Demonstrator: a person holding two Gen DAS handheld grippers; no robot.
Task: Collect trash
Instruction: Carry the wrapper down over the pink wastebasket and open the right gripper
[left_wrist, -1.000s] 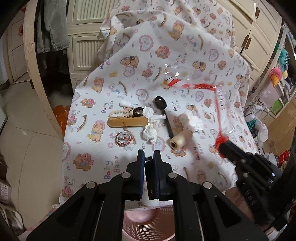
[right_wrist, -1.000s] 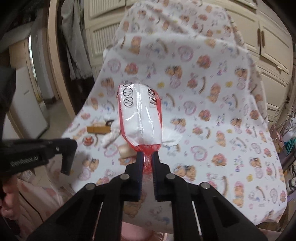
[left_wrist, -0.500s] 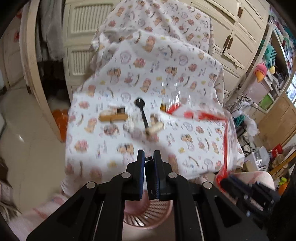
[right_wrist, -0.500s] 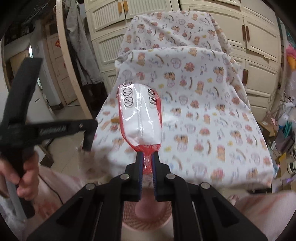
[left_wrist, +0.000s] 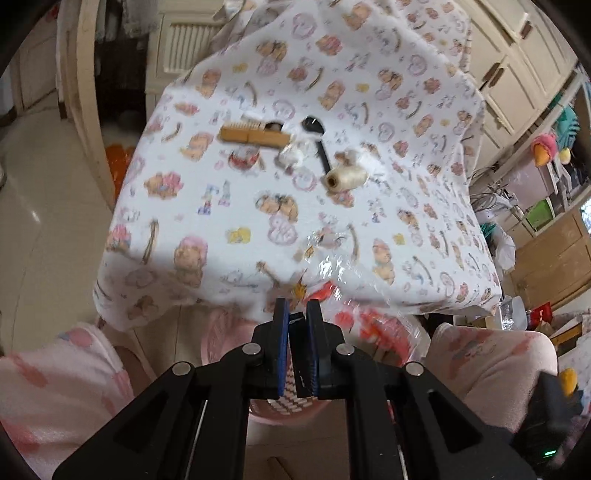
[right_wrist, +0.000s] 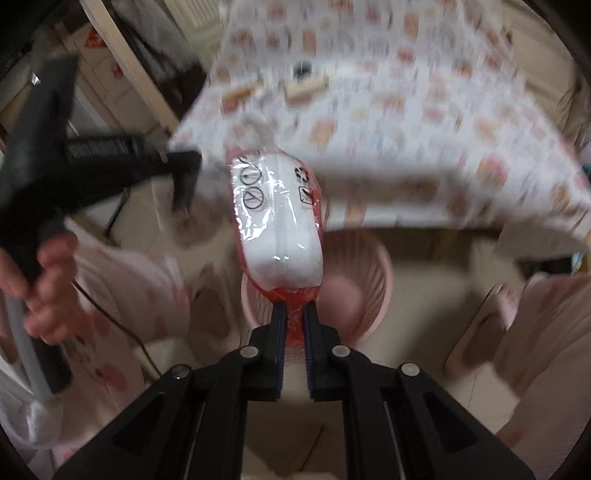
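My right gripper (right_wrist: 294, 312) is shut on the red end of a clear plastic wrapper (right_wrist: 279, 225) with red edges, held over the pink slatted basket (right_wrist: 373, 284) on the floor. The wrapper also shows in the left wrist view (left_wrist: 354, 299), above the basket (left_wrist: 221, 332). My left gripper (left_wrist: 295, 308) is shut and empty, just before the table's front edge; it also shows at the left of the right wrist view (right_wrist: 184, 184). Crumpled white tissue (left_wrist: 291, 155) lies on the table.
The table carries a bear-print cloth (left_wrist: 221, 206), a wooden brush (left_wrist: 253, 134), a black spoon (left_wrist: 317, 142), a spool of thread (left_wrist: 343, 179) and a tape roll (left_wrist: 243, 158). Cream cabinets (left_wrist: 517, 62) stand behind. Pink-sleeved arms flank the basket.
Both grippers have pulled back and down from the table. The right one has brought the wrapper from over the table to above the pink basket.
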